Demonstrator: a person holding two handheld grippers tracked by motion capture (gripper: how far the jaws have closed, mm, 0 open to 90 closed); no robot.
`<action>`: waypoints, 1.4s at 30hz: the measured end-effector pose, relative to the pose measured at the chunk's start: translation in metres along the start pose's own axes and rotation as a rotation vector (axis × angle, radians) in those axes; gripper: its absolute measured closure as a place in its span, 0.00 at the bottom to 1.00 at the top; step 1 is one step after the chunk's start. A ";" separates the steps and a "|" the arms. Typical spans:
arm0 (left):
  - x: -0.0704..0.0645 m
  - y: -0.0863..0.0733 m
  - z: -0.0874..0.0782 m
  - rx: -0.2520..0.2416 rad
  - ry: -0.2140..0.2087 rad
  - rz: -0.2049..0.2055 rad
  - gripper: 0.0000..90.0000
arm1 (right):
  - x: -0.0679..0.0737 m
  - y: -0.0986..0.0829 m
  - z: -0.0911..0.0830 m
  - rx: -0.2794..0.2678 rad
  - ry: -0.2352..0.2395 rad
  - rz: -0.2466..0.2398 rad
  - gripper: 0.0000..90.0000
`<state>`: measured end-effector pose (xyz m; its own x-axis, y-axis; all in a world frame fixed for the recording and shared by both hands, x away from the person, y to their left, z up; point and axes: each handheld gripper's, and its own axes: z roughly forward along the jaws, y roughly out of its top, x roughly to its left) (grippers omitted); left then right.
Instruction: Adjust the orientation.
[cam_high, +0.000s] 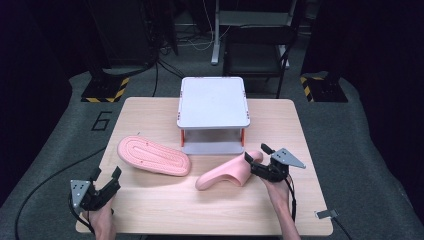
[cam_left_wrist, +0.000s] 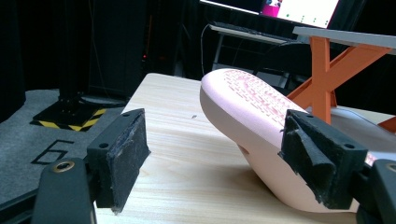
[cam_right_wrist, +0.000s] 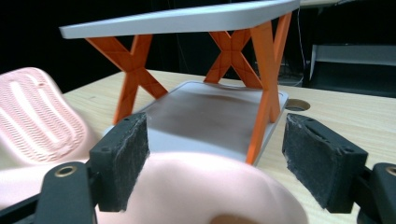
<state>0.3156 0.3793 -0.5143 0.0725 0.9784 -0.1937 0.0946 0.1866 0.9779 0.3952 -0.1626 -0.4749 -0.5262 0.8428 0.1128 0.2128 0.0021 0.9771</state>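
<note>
Two pink slippers lie on the wooden table (cam_high: 150, 210). One slipper (cam_high: 155, 156) (cam_left_wrist: 252, 100) rests sole up at the left, with my left gripper (cam_high: 106, 173) (cam_left_wrist: 215, 158) open a short way in front of its near end, touching nothing. The other slipper (cam_high: 227, 175) (cam_right_wrist: 196, 186) lies right of centre. My right gripper (cam_high: 256, 153) (cam_right_wrist: 215, 158) is open at its right end, one jaw on either side of the pink upper. A grey two-level shelf (cam_high: 214, 102) (cam_right_wrist: 205, 112) with orange cross struts stands behind both slippers.
A black chair (cam_high: 260, 50) stands beyond the table's far edge, and yellow-black striped bases (cam_high: 105, 90) sit on the grey floor. A small metal piece (cam_high: 327, 214) lies at the table's front right corner. Bare wood stretches along the front edge between my hands.
</note>
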 end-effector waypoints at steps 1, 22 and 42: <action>0.000 0.000 0.000 0.004 0.001 0.002 0.25 | 0.004 -0.001 -0.004 0.003 0.005 0.003 0.24; 0.000 0.001 -0.001 0.011 0.004 -0.009 0.25 | 0.030 -0.046 -0.023 0.169 -0.089 -0.070 0.36; -0.002 0.001 0.000 0.009 -0.002 0.003 0.25 | 0.035 -0.026 -0.010 0.121 -0.060 -0.184 0.59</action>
<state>0.3154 0.3770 -0.5132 0.0745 0.9788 -0.1909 0.1037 0.1828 0.9777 0.3630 -0.1387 -0.4947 -0.5164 0.8527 -0.0793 0.2168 0.2198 0.9511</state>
